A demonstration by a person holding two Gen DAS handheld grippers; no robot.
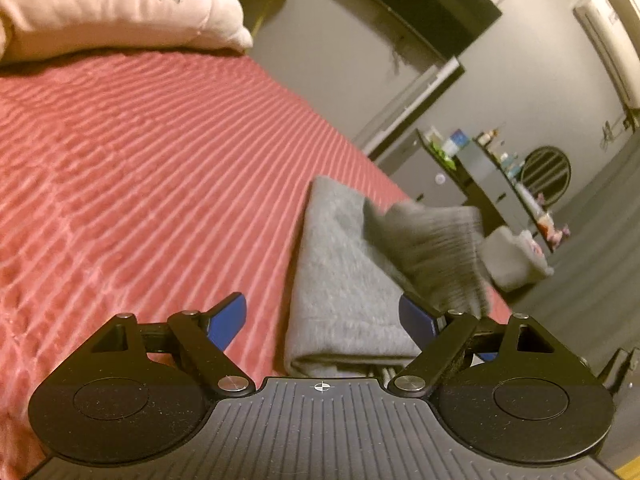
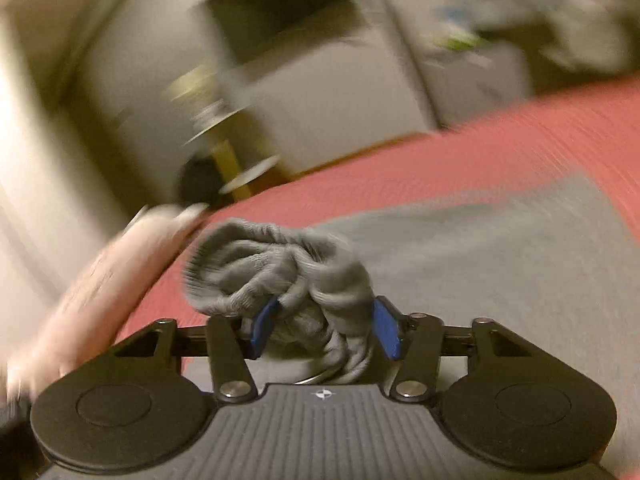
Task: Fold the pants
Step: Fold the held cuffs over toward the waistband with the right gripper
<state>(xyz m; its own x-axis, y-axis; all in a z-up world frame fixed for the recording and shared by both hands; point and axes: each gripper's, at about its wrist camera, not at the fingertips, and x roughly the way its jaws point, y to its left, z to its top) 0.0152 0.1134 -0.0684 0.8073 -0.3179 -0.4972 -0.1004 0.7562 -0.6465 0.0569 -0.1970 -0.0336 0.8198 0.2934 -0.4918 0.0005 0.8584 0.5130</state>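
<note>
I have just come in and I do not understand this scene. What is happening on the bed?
A person is folding gray pants on a red bed. The right hand-held gripper is shut on a bunched ribbed cuff, lifted above the fabric. The left hand-held gripper is open, just above the folded part.

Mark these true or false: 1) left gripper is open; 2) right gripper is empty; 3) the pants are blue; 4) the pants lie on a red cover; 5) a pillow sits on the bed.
1) True: the left gripper stands wide open, clamping nothing.
2) False: the right gripper is shut on a bunched ribbed part of the pants.
3) False: the pants are grey; only the finger pads are blue.
4) True: they lie on the red ribbed cover.
5) True: a pale pillow with printed text sits at the far end.
</note>
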